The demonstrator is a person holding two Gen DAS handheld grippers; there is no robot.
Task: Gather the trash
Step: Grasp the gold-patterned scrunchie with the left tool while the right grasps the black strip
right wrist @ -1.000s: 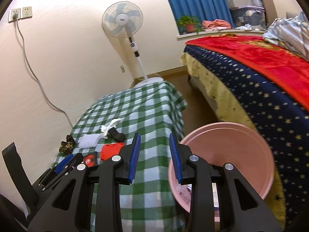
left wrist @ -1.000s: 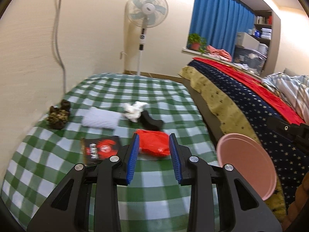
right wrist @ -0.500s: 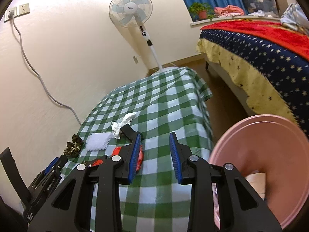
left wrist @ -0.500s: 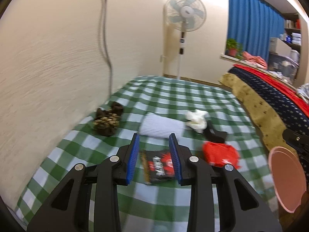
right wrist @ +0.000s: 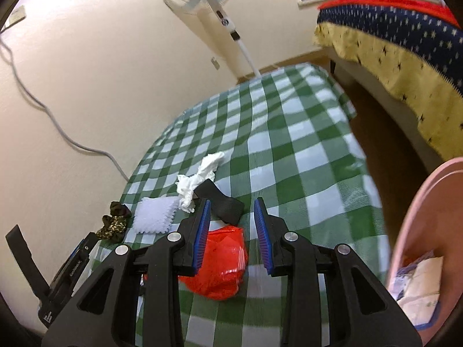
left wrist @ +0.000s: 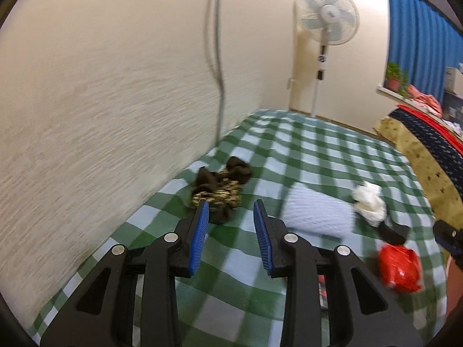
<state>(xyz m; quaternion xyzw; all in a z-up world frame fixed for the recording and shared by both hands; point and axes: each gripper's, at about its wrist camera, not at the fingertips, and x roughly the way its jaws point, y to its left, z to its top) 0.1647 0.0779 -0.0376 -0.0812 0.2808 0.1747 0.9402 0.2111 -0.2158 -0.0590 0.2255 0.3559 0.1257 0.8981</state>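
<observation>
— Checked green cloth covers the whole surface; wall on my left, bed across a gap on my right. What's on it?

— Trash in a loose row: a dark bundle by the wall, a white pad, crumpled tissue, a black piece, and a red bag nearest me.

— Your claws?

— Left gripper is wide open, holding nothing, aimed just short of the bundle. Right gripper is equally open and empty, over the red bag.

— How will the bag handle?

— Light, thin, crinkly, probably slippery. I'd pinch a raised fold at its top, not the flat side. The bundle looks soft, though blur makes that uncertain.

— Room?

— Plenty ahead. The pink bin sits off the cloth's right edge, already holding paper; that edge is close.
</observation>
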